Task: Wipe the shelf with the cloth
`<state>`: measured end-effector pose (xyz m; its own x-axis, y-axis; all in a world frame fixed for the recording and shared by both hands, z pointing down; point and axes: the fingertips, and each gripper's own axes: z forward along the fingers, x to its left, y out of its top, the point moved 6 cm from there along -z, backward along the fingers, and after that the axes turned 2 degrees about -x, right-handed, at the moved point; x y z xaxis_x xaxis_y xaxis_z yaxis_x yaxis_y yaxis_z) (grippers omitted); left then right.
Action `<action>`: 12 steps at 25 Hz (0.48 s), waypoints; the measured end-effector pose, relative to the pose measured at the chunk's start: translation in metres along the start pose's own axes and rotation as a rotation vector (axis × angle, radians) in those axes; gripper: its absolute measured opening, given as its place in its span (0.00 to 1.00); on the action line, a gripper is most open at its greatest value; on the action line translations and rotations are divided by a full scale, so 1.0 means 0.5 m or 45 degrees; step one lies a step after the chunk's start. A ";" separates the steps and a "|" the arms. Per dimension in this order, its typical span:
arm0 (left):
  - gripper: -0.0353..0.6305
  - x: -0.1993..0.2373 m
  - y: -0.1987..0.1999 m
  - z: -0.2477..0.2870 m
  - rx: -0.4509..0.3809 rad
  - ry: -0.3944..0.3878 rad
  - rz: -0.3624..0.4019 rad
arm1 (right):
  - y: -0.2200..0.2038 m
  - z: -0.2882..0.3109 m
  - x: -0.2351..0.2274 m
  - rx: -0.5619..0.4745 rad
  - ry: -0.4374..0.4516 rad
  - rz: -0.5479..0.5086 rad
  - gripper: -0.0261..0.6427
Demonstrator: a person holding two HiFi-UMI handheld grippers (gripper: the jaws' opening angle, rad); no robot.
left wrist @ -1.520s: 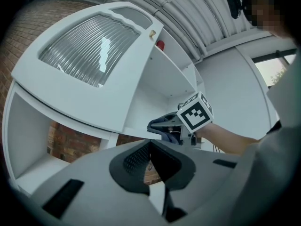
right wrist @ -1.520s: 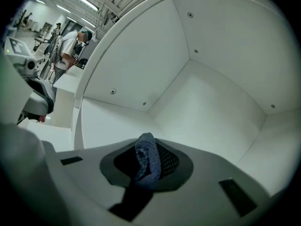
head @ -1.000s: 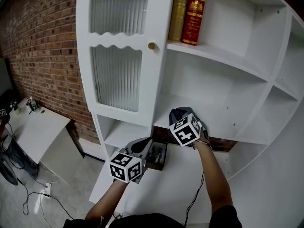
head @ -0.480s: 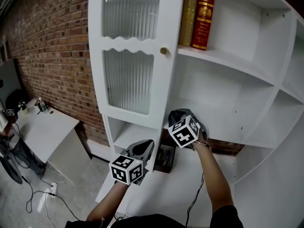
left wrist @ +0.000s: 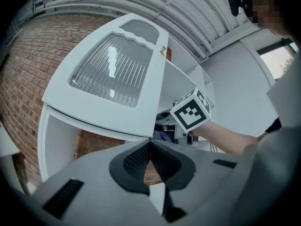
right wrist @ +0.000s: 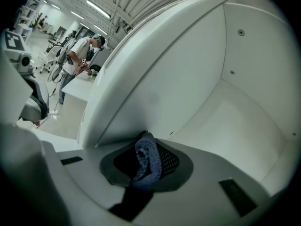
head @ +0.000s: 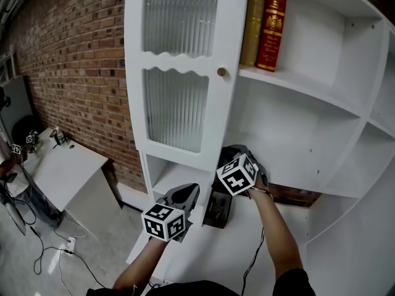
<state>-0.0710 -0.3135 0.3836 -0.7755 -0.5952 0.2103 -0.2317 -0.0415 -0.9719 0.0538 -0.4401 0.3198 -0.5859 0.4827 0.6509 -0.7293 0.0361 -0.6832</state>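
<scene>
The right claw (right wrist: 145, 136) was clamped on the blue cloth (right wrist: 146, 161), reaching into the middle shelf (head: 296, 168) at the centre of the head view; the left claw (left wrist: 150, 147), lower left, was pressed together and empty. Whether cloth met board I could not tell; wiping seemed barely started, with most of the shelf left.

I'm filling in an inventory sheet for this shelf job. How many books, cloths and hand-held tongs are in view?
Books: 2, an olive-gold hardback book and a red hardback book.
Cloths: 1, a blue-grey knitted cloth pinched in the right tongs.
Tongs: 2, the right tongs and the left tongs, closed on nothing.
Total: 5.
</scene>
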 end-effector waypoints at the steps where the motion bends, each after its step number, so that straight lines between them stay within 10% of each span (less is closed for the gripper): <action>1: 0.08 0.001 0.001 0.000 -0.002 0.001 -0.001 | 0.000 0.000 0.000 -0.002 0.000 0.001 0.14; 12: 0.08 -0.017 -0.008 0.012 -0.002 -0.031 -0.013 | -0.006 -0.007 -0.002 -0.003 -0.063 -0.005 0.14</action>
<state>-0.0600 -0.3131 0.3850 -0.7586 -0.6140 0.2179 -0.2409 -0.0464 -0.9694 0.0578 -0.4377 0.3199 -0.5999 0.4384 0.6693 -0.7308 0.0402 -0.6814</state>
